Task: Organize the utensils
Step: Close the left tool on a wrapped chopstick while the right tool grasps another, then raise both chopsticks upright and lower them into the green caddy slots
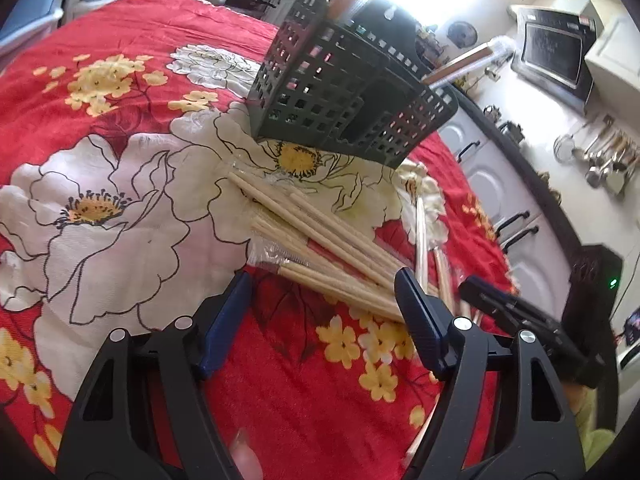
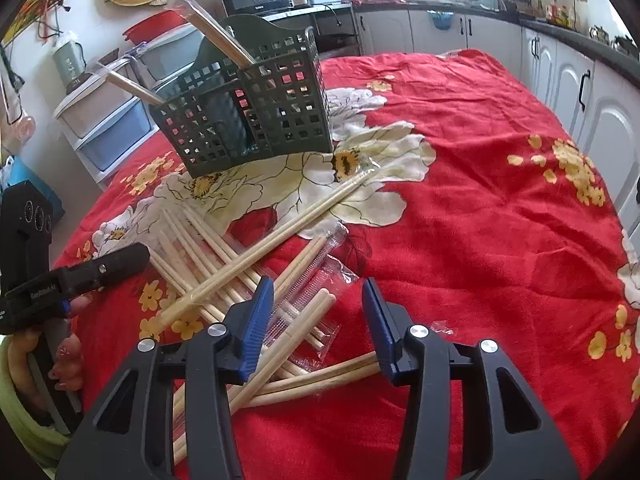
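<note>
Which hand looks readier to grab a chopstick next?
Probably the right hand-held gripper: wrapped chopsticks already lie between its open fingers. The left hand-held gripper has mostly cloth between its fingers.

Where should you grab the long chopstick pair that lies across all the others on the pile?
Grab the crossing chopstick pair near its middle, coming down from above with the jaws either side of its thin width. It seems to lie on top of the chopstick pile, so nothing covers it there. Its far end rests flat on the red flowered cloth, which looks harder to pinch.
</note>
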`<state>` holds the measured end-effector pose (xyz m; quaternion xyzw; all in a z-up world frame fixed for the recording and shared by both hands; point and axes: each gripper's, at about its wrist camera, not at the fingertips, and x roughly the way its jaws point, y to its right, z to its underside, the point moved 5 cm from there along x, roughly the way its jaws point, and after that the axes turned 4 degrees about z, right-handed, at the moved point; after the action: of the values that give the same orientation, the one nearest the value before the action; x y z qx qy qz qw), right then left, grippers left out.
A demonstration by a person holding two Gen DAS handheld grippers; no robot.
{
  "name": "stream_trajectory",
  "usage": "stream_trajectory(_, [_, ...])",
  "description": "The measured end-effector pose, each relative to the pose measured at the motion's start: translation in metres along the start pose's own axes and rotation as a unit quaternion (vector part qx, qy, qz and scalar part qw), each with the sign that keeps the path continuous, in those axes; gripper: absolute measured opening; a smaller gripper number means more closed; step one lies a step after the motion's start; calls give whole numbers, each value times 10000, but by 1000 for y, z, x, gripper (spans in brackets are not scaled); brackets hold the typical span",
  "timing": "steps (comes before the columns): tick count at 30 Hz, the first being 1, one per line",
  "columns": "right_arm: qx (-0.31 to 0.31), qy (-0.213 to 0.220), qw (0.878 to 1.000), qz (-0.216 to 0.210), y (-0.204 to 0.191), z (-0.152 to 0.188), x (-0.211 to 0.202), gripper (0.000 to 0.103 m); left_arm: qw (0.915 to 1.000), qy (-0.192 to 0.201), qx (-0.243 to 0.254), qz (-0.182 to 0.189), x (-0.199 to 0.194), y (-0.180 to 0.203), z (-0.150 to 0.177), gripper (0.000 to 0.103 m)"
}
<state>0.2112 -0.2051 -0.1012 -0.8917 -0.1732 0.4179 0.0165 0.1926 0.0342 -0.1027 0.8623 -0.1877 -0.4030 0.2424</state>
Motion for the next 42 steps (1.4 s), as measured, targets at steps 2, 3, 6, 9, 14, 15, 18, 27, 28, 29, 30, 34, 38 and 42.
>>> stream_trajectory(2, [73, -59, 9999, -45, 1, 1, 2, 40, 9997, 11, -180, 153, 1, -3, -2, 64])
stream_trajectory(3, [124, -100, 9998, -91, 2, 1, 4, 39, 9994, 19, -263, 207, 2, -4, -3, 63])
stream_trajectory(6, [295, -216, 9990, -258, 3, 2, 8, 34, 9987, 53, -429, 268, 4, -9, -6, 56])
stream_trajectory(9, [523, -267, 9974, -420, 6, 2, 10, 27, 9983, 51, -507, 279, 6, -12, -8, 47])
stream_trajectory(14, [739, -273, 9955, -535, 12, 2, 9, 15, 9978, 73, -608, 258, 6, -19, -8, 31])
stream_trajectory(15, [781, -251, 9951, -555, 13, 1, 8, 14, 9978, 73, -615, 255, 6, -19, -8, 30])
stream_trajectory(18, [822, -188, 9948, -575, 14, -1, 4, 13, 9975, 59, -650, 266, 5, -22, -8, 24])
stream_trajectory(27, [747, 106, 9950, -657, 11, -10, -11, 12, 9964, 25, -657, 529, -1, -22, -6, 14])
stream_trajectory(28, [728, 138, 9950, -662, 9, -12, -12, 12, 9964, 37, -646, 540, -1, -21, -6, 14])
stream_trajectory(29, [713, 162, 9951, -665, 8, -13, -13, 12, 9965, 69, -623, 551, -3, -19, -7, 13])
stream_trajectory(30, [688, 187, 9952, -670, 7, -15, -15, 11, 9965, 104, -607, 559, -5, -19, -8, 13])
stream_trajectory(34, [572, 320, 9955, -687, 3, -23, -23, 10, 9962, 313, -587, 568, -18, -20, -15, 11])
stream_trajectory(38, [448, 464, 9954, -705, -3, -33, -30, 9, 9954, 568, -558, 525, -34, -21, -24, 10])
stream_trajectory(42, [297, 638, 9949, -720, -9, -46, -39, 8, 9946, 808, -469, 459, -49, -19, -34, 9])
